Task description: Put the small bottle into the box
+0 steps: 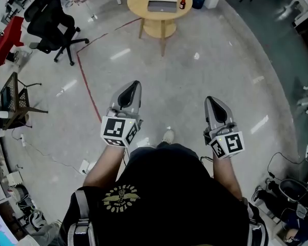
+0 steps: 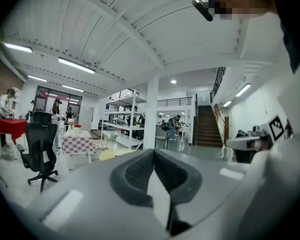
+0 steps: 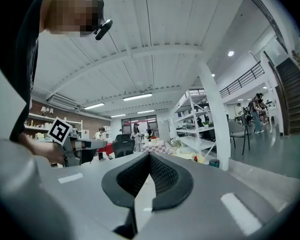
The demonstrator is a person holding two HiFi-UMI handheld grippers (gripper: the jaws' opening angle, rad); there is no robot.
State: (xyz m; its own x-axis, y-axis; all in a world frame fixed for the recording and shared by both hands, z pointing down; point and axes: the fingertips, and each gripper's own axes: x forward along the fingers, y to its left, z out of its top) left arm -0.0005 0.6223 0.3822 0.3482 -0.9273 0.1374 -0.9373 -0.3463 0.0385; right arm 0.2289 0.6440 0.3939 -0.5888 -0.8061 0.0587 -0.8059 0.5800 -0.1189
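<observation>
Grippers: I am holding left gripper [image 1: 135, 85] and right gripper [image 1: 211, 99] over the floor [image 1: 195, 76], both jaws pressing together, empty; small bottle [image 1: 183, 3] sitting on far round surface [image 1: 138, 6].

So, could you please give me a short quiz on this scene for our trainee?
1. True or false: the small bottle is already inside the box.
2. The right gripper is: A) open; B) shut and empty; C) shut on the bottle.
3. What do the box and the bottle stand on?
Key: 1 false, it stands beside the box; 2 B; 3 the round table.
</observation>
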